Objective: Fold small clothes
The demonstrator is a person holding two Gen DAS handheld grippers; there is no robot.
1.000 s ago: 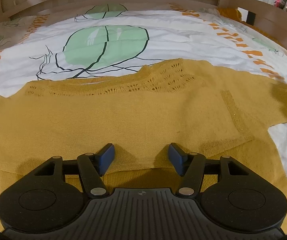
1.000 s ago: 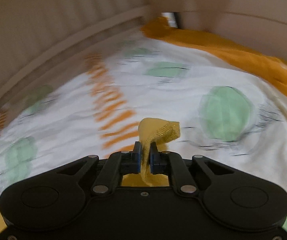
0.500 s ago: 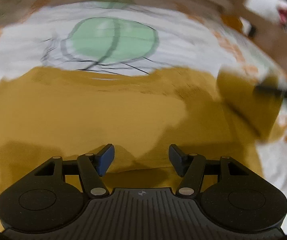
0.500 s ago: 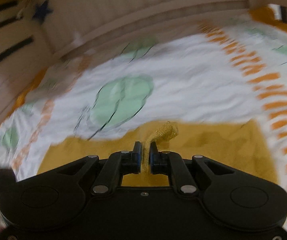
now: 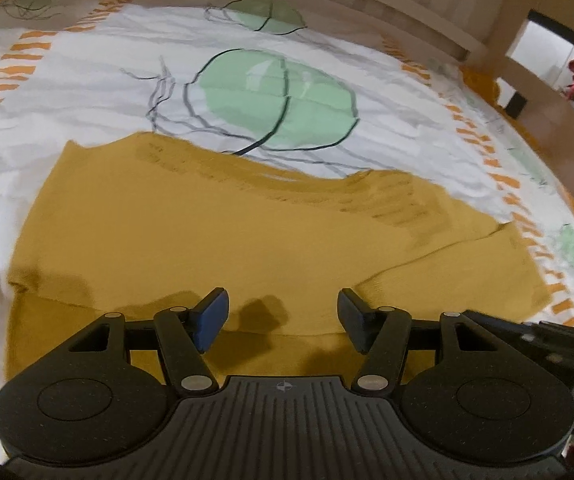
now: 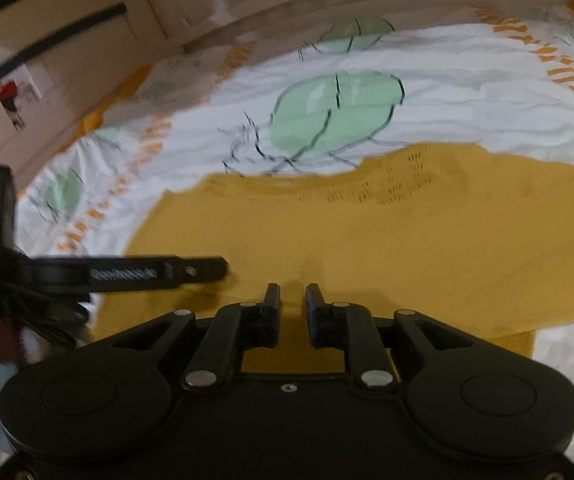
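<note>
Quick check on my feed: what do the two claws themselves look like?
Both are matte black, with two round side discs and silver pivot pins. The left claw has blue finger pads and a ribbed centre plate. The right claw looks all black here.

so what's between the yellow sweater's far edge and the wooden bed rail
Only the leaf-print bedsheet, seen in both wrist views; nothing else lies between the yellow sweater and the wooden bed rail.

The bed had a white sheet (image 5: 87,92) with green leafy blobs and orange dashes, pretty wrinkled. A pale wooden slatted bed frame (image 5: 367,4) ran along the far side. Far left in the right-wrist view stood beige cabinets (image 6: 59,36) with dark handles.
</note>
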